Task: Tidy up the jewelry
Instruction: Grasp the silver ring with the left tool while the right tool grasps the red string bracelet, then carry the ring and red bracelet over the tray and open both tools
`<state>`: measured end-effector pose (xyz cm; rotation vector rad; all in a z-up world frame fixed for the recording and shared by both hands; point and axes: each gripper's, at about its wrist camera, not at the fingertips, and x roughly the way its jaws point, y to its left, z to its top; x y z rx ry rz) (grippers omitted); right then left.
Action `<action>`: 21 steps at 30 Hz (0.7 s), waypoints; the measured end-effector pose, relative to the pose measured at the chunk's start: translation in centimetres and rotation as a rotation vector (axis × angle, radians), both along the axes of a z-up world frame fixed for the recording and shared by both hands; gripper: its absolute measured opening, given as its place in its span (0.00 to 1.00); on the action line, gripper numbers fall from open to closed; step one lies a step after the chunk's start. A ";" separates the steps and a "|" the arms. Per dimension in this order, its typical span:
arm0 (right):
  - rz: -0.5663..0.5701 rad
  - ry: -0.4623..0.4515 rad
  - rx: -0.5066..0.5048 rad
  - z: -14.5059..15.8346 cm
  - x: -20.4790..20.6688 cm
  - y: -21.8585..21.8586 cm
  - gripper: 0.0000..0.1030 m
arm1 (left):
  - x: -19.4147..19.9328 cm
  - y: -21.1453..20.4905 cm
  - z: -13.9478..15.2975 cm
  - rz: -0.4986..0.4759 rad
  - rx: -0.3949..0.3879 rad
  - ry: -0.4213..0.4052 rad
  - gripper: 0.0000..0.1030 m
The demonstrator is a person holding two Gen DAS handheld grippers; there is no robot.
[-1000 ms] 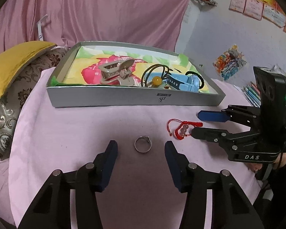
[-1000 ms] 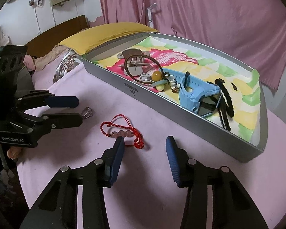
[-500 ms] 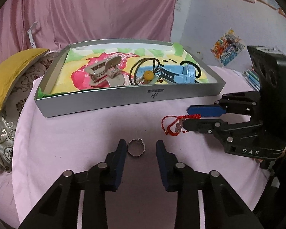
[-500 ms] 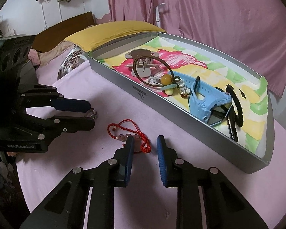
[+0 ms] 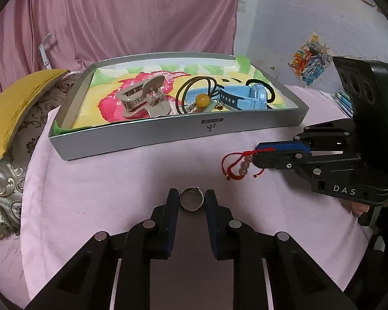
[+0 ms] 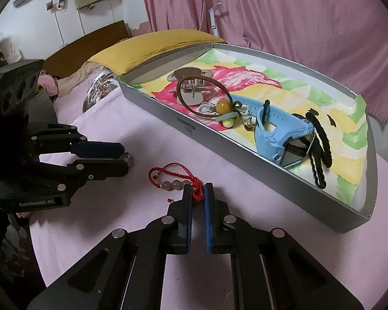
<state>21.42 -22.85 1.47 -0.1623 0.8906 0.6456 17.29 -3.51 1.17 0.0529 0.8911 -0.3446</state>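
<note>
A silver ring (image 5: 190, 201) sits between the closed fingers of my left gripper (image 5: 191, 199), on the pink cloth; it also shows in the right wrist view (image 6: 128, 158). My right gripper (image 6: 197, 190) is shut on the cord of a red string bracelet (image 6: 183, 178) with pink beads, which also shows in the left wrist view (image 5: 236, 164). Behind them stands a grey tray (image 5: 168, 133) lined with colourful paper. It holds a beige hair claw (image 5: 143, 99), a blue watch (image 5: 245, 98), a brown hair tie with a yellow bead (image 5: 203, 100) and a black hair tie (image 6: 319, 139).
The pink cloth (image 5: 103, 186) covers a round table. A yellow cushion (image 5: 15, 103) and patterned bedding lie to the left. A pink curtain (image 5: 129, 18) hangs behind the tray. Posters hang on the wall at the right.
Both grippers have closed: the left on the ring, the right on the red bracelet's cord. Both have moved slightly nearer the tray.
</note>
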 end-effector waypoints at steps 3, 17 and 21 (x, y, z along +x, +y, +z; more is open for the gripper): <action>0.000 -0.009 -0.013 0.1 -0.2 0.1 0.07 | -0.2 -0.2 0.0 -0.004 0.006 -0.007 0.19; -0.080 -0.195 0.012 2.7 -4.2 -1.4 0.06 | -1.4 0.3 0.3 0.022 -0.086 -0.054 0.19; -0.111 -0.258 0.030 3.6 -4.7 -2.0 0.06 | -1.8 0.2 1.3 0.037 -0.093 -0.110 0.19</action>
